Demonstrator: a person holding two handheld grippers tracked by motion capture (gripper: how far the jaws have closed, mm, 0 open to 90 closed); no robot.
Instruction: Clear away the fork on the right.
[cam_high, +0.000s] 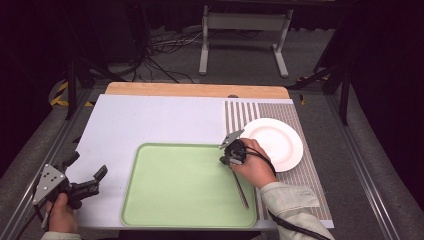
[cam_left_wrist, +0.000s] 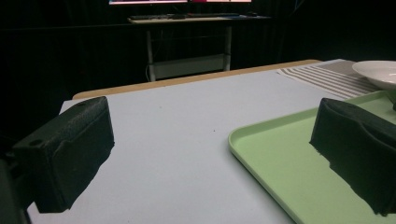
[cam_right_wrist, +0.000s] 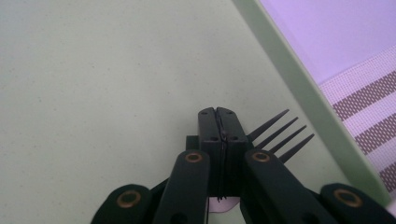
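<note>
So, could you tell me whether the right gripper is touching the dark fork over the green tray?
Touching: the right gripper view shows the right gripper shut on the fork.

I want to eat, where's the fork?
In the high view, the dark metal fork lies on the green plastic tray's right side, under the right tool, beside the white round plate.

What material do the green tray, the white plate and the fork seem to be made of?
Green tray: likely plastic, matte, uniform colour, moulded rounded rim. White plate: probably glazed ceramic, smooth and glossy. Fork: dark tines, material unclear; its handle in the high view looks metallic.
</note>
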